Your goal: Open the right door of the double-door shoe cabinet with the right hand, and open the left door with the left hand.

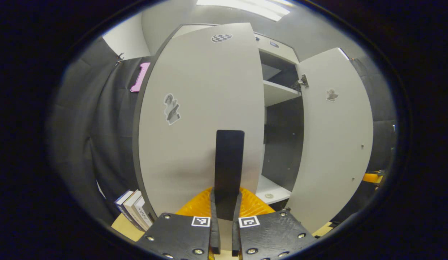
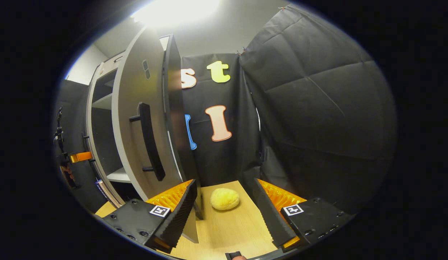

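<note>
Both cabinet doors stand open, and I hold one handle.

My left claw [image 1: 225,220] is clamped on the left door's [image 1: 202,115] black handle [image 1: 229,159]; the right door [image 1: 334,137] hangs open beside the shelves [image 1: 278,92]. My right claw [image 2: 224,216] is spread wide, empty, near that door's handle [image 2: 148,141], with a yellow sponge [image 2: 224,199] on the floor between its fingers.

wooden tabletop [image 2: 231,227] | yellow sponge [image 2: 224,199] | books [image 1: 134,209] | shoe cabinet [image 1: 278,108]

My left gripper view: faces the left door [image 1: 202,119], very close | my right gripper view: beside the right door [image 2: 140,119], facing the booth wall | shared: cabinet shelves [image 1: 278,92].
</note>
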